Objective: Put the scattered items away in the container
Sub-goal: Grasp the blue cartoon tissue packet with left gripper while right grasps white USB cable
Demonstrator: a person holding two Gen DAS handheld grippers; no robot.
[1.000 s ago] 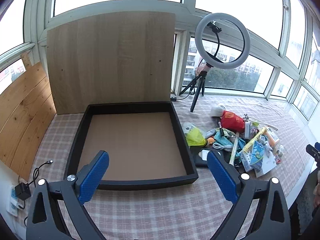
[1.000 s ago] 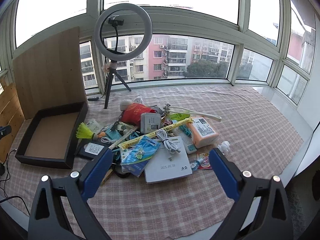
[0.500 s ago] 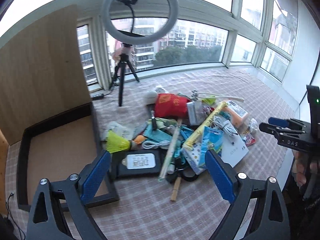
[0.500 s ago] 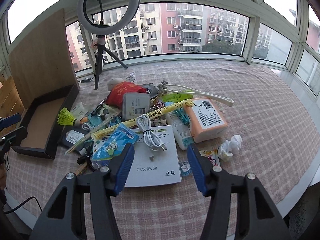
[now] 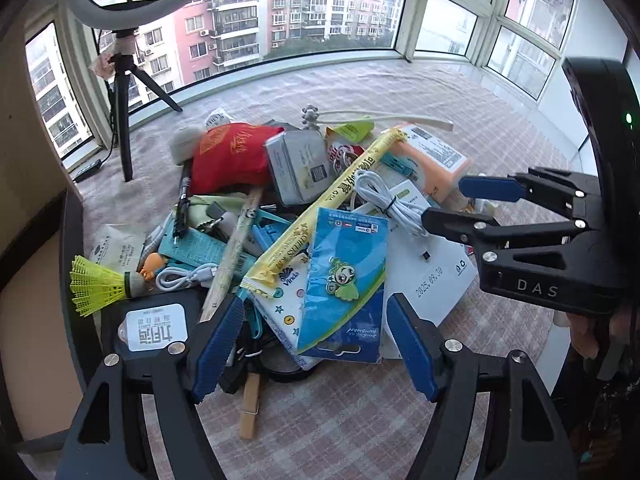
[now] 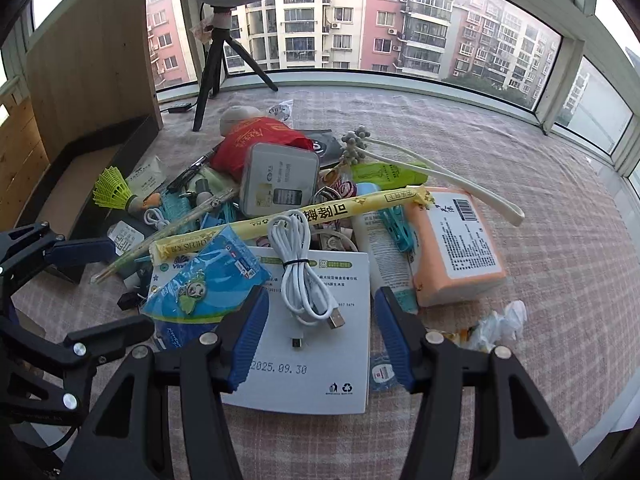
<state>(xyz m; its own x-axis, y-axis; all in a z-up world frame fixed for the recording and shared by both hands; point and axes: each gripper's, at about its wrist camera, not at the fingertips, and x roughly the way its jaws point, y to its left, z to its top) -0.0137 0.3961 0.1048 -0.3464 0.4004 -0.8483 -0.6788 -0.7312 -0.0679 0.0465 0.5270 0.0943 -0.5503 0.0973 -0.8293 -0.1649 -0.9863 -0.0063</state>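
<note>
1. The left wrist view looks forward along the left gripper (image 5: pixel 310 338), low and close over the near left edge of the heap on the pink checked tablecloth (image 5: pixel 340 420), facing the curved window.
2. The right wrist view looks forward along the right gripper (image 6: pixel 318 340) from the heap's near right side, equally close, facing the same window.
3. Both views share the blue-green tissue pack (image 5: pixel 344 280) (image 6: pixel 204 284), the long yellow paper-wrapped stick (image 5: pixel 332 200) (image 6: pixel 288 216), the coiled white cable (image 5: pixel 388 204) (image 6: pixel 304 272) and the red cloth pouch (image 5: pixel 232 156) (image 6: pixel 256 140).
4. Each view catches the other gripper at its edge, on the right in the left wrist view and on the left in the right wrist view.
</note>
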